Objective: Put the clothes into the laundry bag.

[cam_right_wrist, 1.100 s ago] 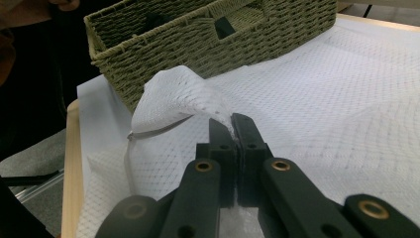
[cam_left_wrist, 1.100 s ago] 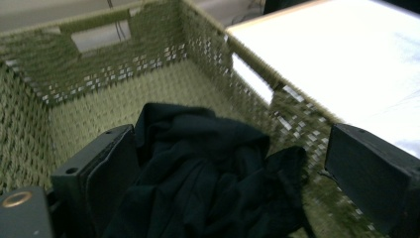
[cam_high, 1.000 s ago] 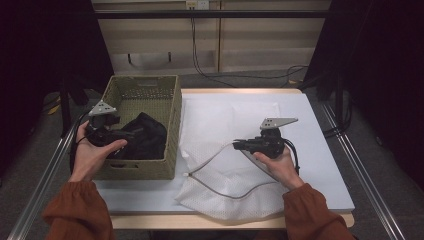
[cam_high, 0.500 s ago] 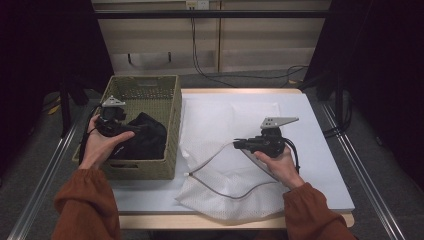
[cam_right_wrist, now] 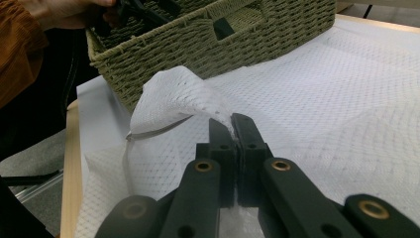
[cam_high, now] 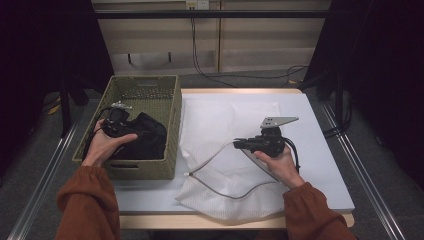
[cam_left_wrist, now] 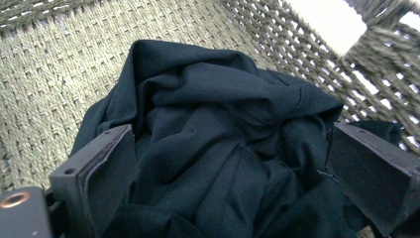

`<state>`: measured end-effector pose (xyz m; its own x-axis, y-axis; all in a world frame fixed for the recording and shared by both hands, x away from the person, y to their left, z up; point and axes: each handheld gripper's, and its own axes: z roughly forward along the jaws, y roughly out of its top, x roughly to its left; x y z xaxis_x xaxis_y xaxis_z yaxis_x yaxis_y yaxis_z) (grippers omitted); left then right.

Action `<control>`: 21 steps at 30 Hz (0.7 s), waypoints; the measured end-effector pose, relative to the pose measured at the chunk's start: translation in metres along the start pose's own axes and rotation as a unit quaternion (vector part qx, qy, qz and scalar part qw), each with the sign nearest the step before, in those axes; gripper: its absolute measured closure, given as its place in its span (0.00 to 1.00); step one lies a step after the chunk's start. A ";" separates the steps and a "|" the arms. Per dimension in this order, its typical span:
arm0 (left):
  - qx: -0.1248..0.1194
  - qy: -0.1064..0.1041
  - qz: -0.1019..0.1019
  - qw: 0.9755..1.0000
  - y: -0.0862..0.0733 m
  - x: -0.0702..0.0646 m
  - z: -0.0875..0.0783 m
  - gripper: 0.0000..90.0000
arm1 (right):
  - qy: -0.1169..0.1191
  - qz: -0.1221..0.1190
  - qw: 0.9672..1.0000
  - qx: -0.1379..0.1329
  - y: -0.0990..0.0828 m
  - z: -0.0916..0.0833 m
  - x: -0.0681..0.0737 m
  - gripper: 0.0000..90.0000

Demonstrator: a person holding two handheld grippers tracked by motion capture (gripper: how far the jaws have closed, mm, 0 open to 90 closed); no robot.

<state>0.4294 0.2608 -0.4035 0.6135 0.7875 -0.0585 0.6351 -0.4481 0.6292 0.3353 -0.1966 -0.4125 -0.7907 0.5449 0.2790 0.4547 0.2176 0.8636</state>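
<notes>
Where jaws straddle dark cloth (cam_left_wrist: 218, 148), right tool (cam_right_wrist: 232, 130) pinches mesh bag (cam_right_wrist: 322, 99).

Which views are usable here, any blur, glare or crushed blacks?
High view: soft, room edges fall to black, white mesh bag evenly lit. Left gripper view: dark garment keeps its folds, glare blows out the gap beyond the basket rim. Right gripper view: near fingers slightly soft, mesh weave sharp.
</notes>
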 end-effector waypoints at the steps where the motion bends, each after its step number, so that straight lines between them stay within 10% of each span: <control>1: 0.007 -0.008 -0.004 1.000 0.000 0.000 0.001 0.07 | 0.000 0.000 1.000 0.000 0.000 0.000 0.000 0.98; 7: 0.034 -0.029 0.012 0.999 0.001 -0.004 0.010 0.09 | -0.001 0.002 1.000 -0.003 0.000 -0.001 0.000 0.98; 16: 0.079 0.016 -0.016 0.997 -0.002 0.010 0.019 0.07 | 0.004 0.004 1.000 -0.001 -0.001 -0.001 -0.001 0.98; 21: 0.094 0.005 -0.018 0.995 -0.002 0.011 0.026 0.06 | 0.003 0.005 1.000 0.001 -0.002 -0.001 -0.001 0.98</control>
<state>0.4466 0.2595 -0.4253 0.5841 0.8087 -0.0695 0.7337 -0.4894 0.4714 0.3351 -0.1987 -0.4139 -0.7887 0.5424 0.2895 0.4630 0.2142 0.8601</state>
